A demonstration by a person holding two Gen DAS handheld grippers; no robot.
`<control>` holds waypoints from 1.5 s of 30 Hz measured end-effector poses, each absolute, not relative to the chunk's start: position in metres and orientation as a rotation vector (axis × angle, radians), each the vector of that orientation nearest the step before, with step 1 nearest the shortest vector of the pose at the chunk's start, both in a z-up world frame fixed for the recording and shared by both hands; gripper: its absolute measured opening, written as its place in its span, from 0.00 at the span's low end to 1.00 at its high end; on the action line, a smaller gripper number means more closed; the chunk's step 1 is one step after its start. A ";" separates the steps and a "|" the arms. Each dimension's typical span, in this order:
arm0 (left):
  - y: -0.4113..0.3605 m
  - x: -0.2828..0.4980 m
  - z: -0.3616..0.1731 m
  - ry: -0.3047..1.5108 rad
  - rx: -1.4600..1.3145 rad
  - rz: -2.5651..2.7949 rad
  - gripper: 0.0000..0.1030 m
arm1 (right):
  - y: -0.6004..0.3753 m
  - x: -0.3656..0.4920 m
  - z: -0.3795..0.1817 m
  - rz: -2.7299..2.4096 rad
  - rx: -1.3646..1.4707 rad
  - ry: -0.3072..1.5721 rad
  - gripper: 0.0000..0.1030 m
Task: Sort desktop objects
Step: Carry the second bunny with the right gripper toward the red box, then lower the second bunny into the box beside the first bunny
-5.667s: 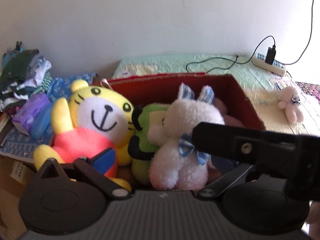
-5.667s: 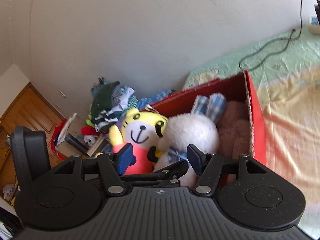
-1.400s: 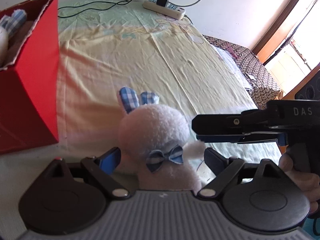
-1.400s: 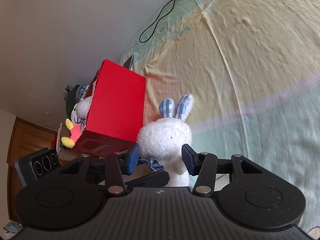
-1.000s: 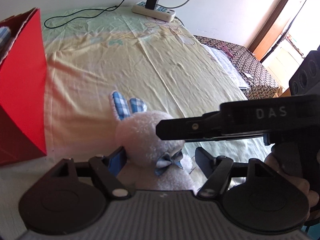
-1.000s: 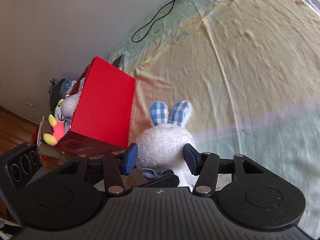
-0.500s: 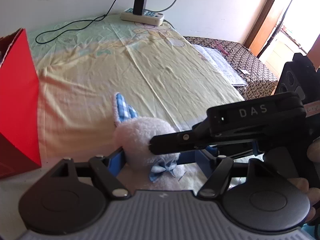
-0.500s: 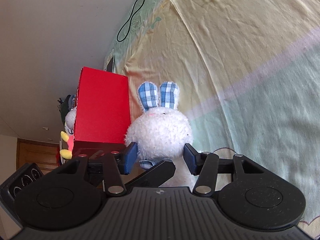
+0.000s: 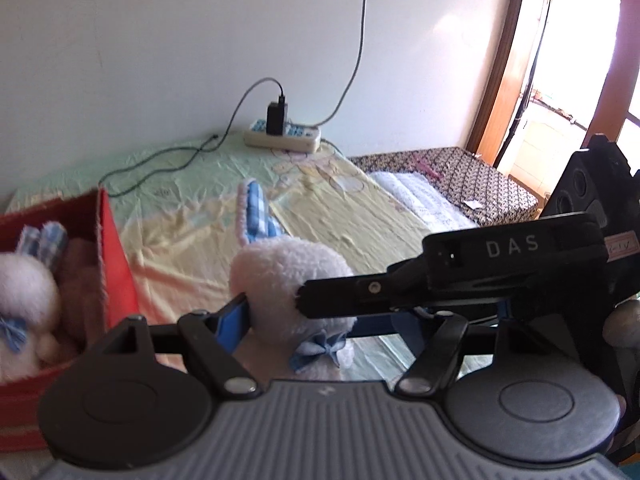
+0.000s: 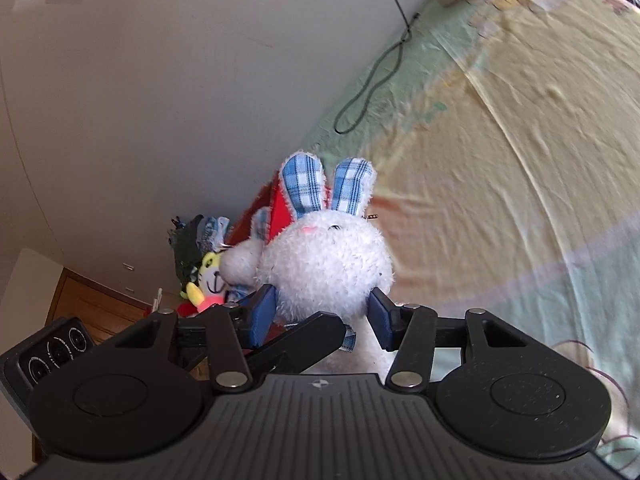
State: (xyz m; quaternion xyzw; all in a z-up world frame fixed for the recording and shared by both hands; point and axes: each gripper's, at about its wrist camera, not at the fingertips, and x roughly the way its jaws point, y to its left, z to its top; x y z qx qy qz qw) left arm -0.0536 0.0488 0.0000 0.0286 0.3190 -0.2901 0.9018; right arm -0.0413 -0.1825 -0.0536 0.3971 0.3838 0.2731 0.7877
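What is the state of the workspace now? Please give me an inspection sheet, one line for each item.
Surface: bed sheet, yellow and pale green, wrinkled.
Job's things: white plush rabbit with blue checked ears, held by both grippers; red box beside it holds another white rabbit and a brown plush.
Clutter: yellow plush and a pile of clothes beyond the box.
Grippers: left gripper and right gripper both clamp the rabbit's body.
Cables: power strip with a black charger and loose cords on the sheet.
Surroundings: white wall, wooden door frame, patterned cloth.

Home bedroom, sheeted bed (image 9: 328,200), plush toys (image 9: 24,292)
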 end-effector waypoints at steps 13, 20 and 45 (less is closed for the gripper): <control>0.153 -0.014 0.032 0.495 0.042 -0.523 0.71 | -0.070 0.002 -0.001 0.644 0.634 0.607 0.52; 0.169 0.005 0.009 0.528 0.120 -0.510 0.71 | -0.037 0.029 -0.009 0.602 0.568 0.618 0.52; 0.192 0.003 -0.012 0.589 0.162 -0.632 0.75 | 0.009 0.006 -0.018 0.474 0.410 0.757 0.57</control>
